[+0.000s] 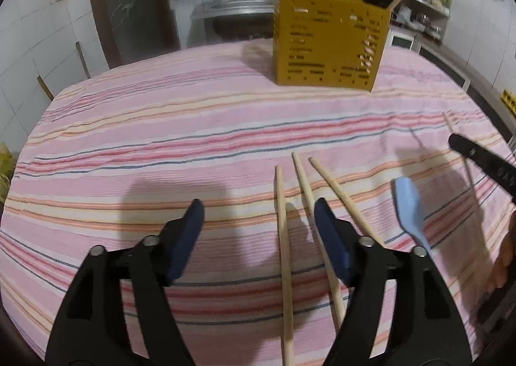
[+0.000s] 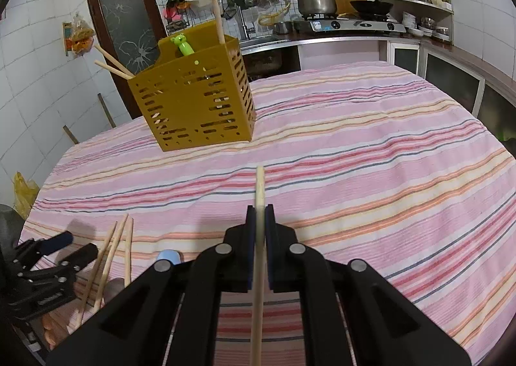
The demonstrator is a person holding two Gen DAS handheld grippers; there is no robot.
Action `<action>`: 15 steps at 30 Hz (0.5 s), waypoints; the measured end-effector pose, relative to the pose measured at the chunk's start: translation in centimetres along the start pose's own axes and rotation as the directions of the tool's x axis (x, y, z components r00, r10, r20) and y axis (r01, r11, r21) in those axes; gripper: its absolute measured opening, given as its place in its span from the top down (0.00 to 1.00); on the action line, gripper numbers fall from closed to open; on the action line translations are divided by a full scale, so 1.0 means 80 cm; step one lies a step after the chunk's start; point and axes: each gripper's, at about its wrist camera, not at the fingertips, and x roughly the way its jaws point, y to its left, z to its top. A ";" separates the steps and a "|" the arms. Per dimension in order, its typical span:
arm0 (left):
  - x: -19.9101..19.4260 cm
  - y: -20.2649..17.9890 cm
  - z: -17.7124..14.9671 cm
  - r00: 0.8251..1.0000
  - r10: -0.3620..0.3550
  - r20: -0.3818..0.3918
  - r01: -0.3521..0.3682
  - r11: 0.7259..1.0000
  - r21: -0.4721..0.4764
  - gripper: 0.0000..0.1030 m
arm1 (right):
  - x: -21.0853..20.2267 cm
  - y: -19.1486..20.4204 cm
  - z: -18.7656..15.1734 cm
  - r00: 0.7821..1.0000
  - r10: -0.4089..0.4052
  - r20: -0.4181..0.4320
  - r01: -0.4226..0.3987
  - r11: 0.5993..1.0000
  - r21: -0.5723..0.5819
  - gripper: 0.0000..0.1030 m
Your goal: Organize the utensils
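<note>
A yellow slotted utensil holder (image 1: 329,43) stands at the far side of the striped table; it also shows in the right wrist view (image 2: 196,101) with chopsticks and a green frog-topped utensil (image 2: 183,45) in it. My left gripper (image 1: 259,214) is open, low over the cloth, with three wooden chopsticks (image 1: 283,237) lying between and beside its fingers. A light blue spoon (image 1: 409,204) lies to its right. My right gripper (image 2: 259,214) is shut on a single wooden chopstick (image 2: 259,237), held above the table and pointing toward the holder.
The pink striped tablecloth (image 2: 371,146) covers the table. Behind it are a sink, a hob with a pot (image 2: 317,1), shelves and a door. In the right wrist view the left gripper (image 2: 61,253) is at the lower left beside the chopsticks (image 2: 113,253).
</note>
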 end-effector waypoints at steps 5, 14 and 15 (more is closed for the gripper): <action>0.005 -0.002 -0.005 0.998 -0.037 -0.040 0.037 0.999 0.002 0.31 | 0.001 -0.001 0.000 1.000 -0.006 0.002 0.006 1.000 -0.006 0.94; 0.028 -0.004 -0.010 0.996 0.033 -0.084 -0.032 0.999 0.012 0.33 | 0.006 -0.006 -0.002 1.000 -0.004 -0.010 0.004 1.000 0.002 0.94; 0.031 -0.008 -0.010 0.996 0.044 -0.081 -0.043 0.999 0.018 0.33 | 0.007 -0.005 -0.002 1.000 -0.003 -0.009 0.003 1.000 0.000 0.94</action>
